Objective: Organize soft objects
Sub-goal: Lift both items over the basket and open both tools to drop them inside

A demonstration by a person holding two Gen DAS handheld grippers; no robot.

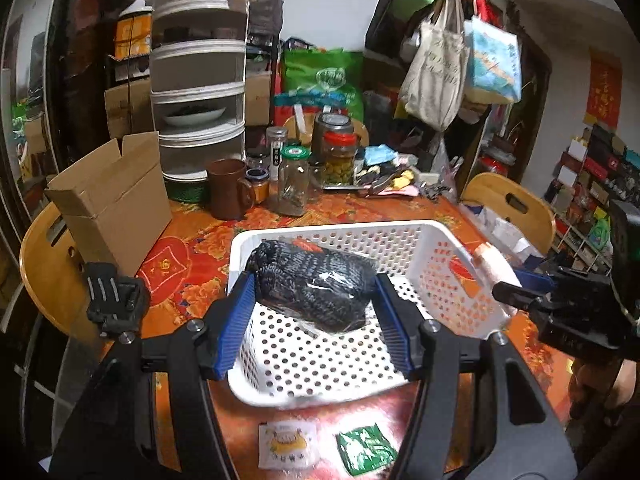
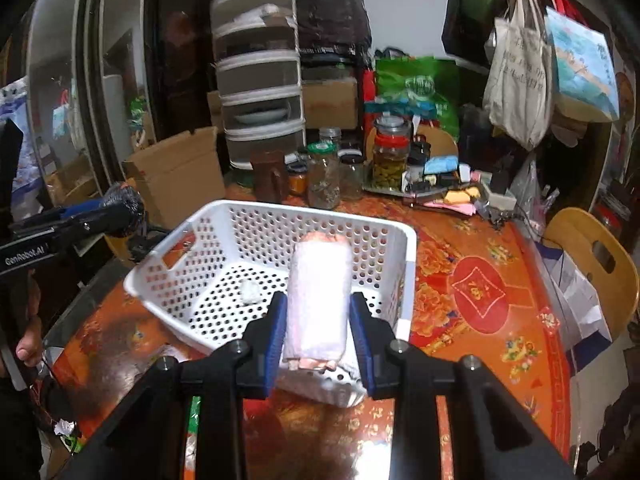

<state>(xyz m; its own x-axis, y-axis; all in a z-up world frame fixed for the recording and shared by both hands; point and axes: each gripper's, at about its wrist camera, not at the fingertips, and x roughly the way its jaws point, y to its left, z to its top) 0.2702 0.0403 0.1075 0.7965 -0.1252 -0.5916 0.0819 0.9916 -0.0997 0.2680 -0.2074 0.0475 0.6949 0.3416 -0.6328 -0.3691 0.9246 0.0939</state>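
A white perforated basket (image 1: pixel 452 280) stands on the red patterned table; it also shows in the right wrist view (image 2: pixel 224 248). My left gripper (image 1: pixel 316 284) is shut on a dark knitted bundle wrapped in clear plastic (image 1: pixel 316 280), held over the basket's inside. My right gripper (image 2: pixel 318 304) is shut on a rolled white and pink towel (image 2: pixel 318 292), held above the basket's near rim. The towel roll (image 1: pixel 494 266) and right gripper show at the basket's right edge in the left wrist view. The left gripper with the dark bundle (image 2: pixel 124 204) shows left of the basket.
Two small packets lie by the basket's near side: a white one (image 1: pixel 288 444) and a green one (image 1: pixel 366 448). An open cardboard box (image 1: pixel 112 204), a brown mug (image 1: pixel 228 188), jars (image 1: pixel 294 180) and a tiered rack (image 1: pixel 200 80) stand behind. Wooden chairs (image 2: pixel 592 264) flank the table.
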